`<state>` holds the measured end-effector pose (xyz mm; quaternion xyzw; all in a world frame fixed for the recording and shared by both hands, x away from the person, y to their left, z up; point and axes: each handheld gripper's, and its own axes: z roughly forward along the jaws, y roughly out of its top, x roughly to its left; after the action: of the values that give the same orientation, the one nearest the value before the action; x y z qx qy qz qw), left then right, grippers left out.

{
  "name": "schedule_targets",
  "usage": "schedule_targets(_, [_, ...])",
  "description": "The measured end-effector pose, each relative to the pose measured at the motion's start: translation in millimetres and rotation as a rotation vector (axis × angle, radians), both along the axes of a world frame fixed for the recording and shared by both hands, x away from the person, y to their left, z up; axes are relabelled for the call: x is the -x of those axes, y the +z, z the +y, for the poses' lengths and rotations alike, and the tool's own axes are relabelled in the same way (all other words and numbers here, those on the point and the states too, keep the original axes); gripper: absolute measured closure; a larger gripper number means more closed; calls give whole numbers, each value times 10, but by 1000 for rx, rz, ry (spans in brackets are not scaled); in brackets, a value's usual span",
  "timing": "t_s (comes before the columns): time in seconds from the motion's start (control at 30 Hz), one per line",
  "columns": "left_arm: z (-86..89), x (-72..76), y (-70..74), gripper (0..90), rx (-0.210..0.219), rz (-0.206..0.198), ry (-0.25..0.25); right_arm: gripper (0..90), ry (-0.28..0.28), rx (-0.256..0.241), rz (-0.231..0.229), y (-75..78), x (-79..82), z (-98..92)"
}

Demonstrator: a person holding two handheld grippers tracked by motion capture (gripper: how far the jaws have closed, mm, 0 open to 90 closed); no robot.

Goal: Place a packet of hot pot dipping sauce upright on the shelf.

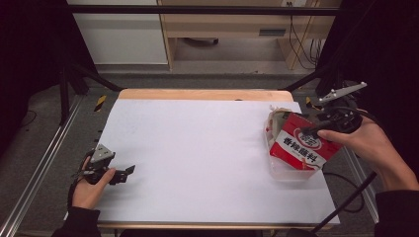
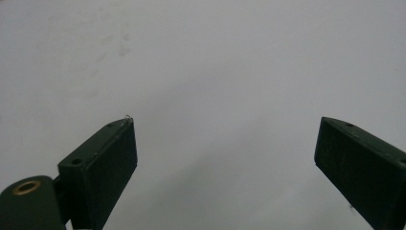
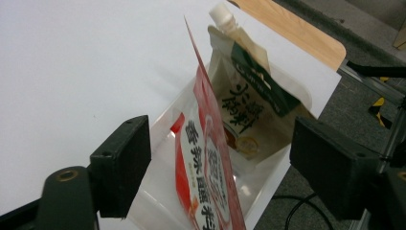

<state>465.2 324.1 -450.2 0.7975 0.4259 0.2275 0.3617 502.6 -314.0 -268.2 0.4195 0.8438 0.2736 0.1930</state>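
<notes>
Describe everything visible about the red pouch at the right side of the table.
The red pouch is a flat, glossy packet, red with a white band bearing dark Chinese characters and a round emblem above it. It stands tilted on edge in a clear plastic bin near the table's right edge, beside a pale spouted pouch. The right claw is open, its jaws standing to either side of the pouch's upper edge; whether they touch it is unclear.

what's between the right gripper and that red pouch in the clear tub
Nothing visible. The right gripper is open with the red pouch standing edge-on in the gap between its jaws. A spouted cream pouch sits behind it in the clear tub.
</notes>
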Motion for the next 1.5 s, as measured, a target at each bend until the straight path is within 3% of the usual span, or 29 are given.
schedule_targets(0.2, [0, -4, -2, 75, 0, 0, 0, 159, -2, -5, -52, 144, -81, 183])
schedule_targets(0.63, [-5, -5, -1, 75, -3, 0, -5, 122, 10, -7, -110, 328, -165, 682])
schedule_targets(0.9, [-7, -6, -2, 75, -3, 0, -6, 122, -43, -37, -185, 428, -219, 1023])
schedule_targets(1.2, [-3, -6, -2, 75, -6, -1, -5, 121, -70, -91, -257, 432, -300, 1420])
schedule_targets(1.5, [-2, -10, -5, 74, -10, -2, -6, 111, -93, -149, -292, 340, -398, 1725])
